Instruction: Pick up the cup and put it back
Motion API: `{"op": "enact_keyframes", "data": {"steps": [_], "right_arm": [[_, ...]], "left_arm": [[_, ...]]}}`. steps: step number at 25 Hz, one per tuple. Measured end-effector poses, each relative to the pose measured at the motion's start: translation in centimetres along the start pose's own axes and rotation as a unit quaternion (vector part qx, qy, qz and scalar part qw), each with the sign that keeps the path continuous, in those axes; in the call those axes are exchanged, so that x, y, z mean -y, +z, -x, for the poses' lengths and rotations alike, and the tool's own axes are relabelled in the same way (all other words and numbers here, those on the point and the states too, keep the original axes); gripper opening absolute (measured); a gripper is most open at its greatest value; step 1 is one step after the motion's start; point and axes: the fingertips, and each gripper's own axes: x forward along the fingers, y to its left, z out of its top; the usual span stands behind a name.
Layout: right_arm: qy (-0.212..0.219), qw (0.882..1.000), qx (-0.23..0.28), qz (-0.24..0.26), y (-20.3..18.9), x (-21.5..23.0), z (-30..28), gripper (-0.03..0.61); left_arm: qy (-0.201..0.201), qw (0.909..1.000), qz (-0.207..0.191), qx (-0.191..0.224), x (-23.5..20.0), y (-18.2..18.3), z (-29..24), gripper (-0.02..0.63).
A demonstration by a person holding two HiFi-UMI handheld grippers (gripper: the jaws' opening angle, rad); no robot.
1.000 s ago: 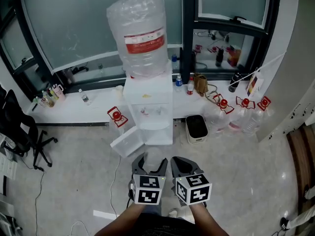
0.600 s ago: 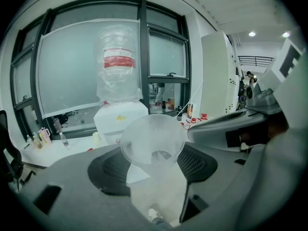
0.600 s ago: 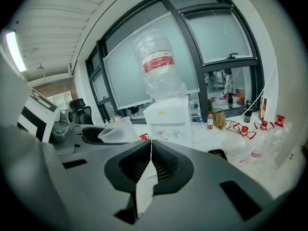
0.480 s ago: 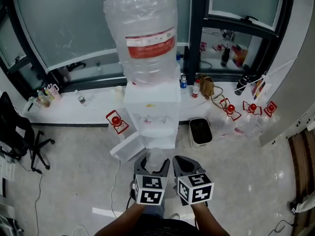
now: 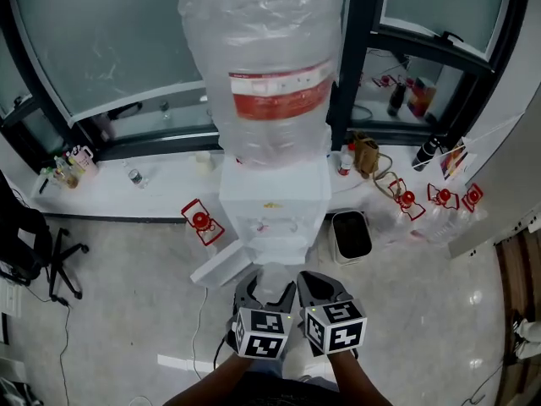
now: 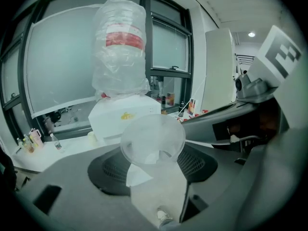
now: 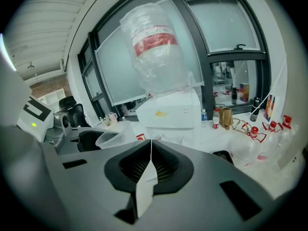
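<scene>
1. Left gripper (image 5: 264,286): jaws closed on the cup (image 6: 153,143), pinching its lower body. The rim sits above the jaws, mouth open and facing up and forward.
2. Right gripper (image 7: 147,170): jaws pressed together with nothing between them. It is held just beside the left gripper.
3. Cup location: in the air in the left gripper, in front of the water dispenser (image 5: 275,197) and low, near its tap recess. In the head view it does not look to be touching the dispenser, and it is not set down on anything.
4. Cup: thin translucent plastic, and it looks empty, no liquid visible. Judgement: very light, soft-walled, crushes or buckles easily, and a bit slick.
5. Grip: a side pinch on the lower half looks right, since the wall is stiffer near the base. Use light squeeze only. A hard clamp would likely ovalise the rim or pop the cup out.
6. Context: a large wrapped bottle (image 5: 262,66) sits on top of the dispenser. A dark bin (image 5: 349,235) stands on the floor (image 5: 127,311) just right of it.
7. Stage, as a guess: the cup is picked up and the put-back is not yet done.
8. Risk: an empty cup tips easily on release, so it needs to sit flat before the jaws open.
</scene>
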Motion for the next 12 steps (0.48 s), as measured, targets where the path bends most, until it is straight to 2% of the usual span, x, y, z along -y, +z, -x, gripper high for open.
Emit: {"op": "enact_keyframes", "data": {"steps": [6, 12], "right_arm": [[-0.007, 1.0, -0.002, -0.005, -0.2, 1.1, -2.6, 0.021], [0.003, 1.0, -0.005, 0.001, -3.3, 3.0, -4.7, 0.021]], "left_arm": [[-0.004, 1.0, 0.003, -0.003, -1.3, -0.5, -2.5, 0.298], [0.001, 0.9999, 0.015, -0.002, -0.5, -3.1, -5.6, 0.297]]}}
